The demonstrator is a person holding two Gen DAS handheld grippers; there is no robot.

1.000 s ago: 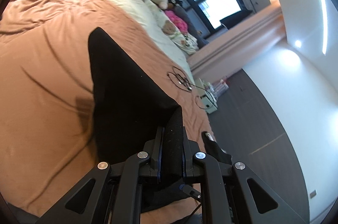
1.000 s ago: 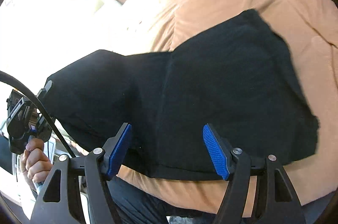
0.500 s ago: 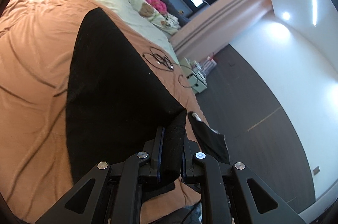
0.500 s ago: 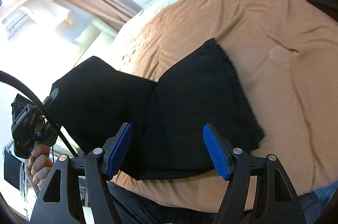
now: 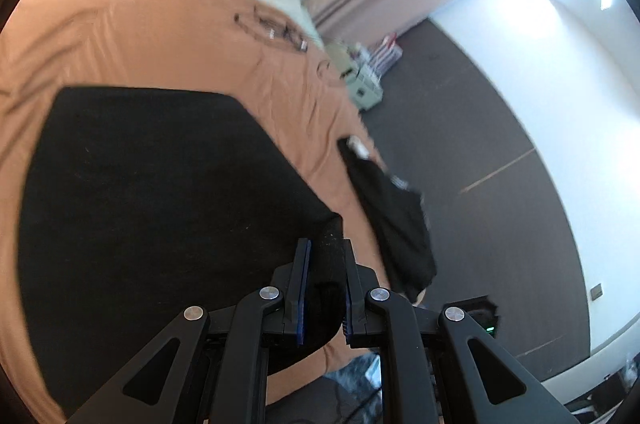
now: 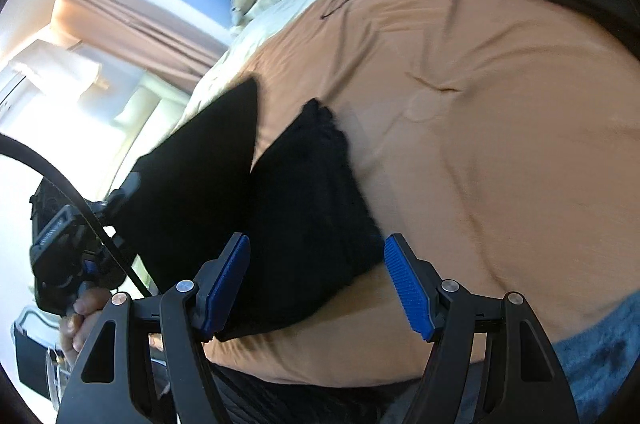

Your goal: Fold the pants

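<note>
Fabric pinched tight in the left hand-held gripper (image 5: pixel 325 276): a corner of the black pants (image 5: pixel 152 192), lifted off the bed (image 5: pixel 132 24). Right hand-held gripper (image 6: pixel 316 280) hangs wide open over the pants' near edge, blue ribbed pads (image 6: pixel 408 288) touching nothing. One pair, matte and dark, half folded on the wrinkled orange cover. A second black garment (image 5: pixel 394 220) drapes the bed's edge.

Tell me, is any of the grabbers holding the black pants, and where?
The left gripper pinches the black pants at a corner of the fabric's edge. The right gripper is open, holding nothing.
</note>
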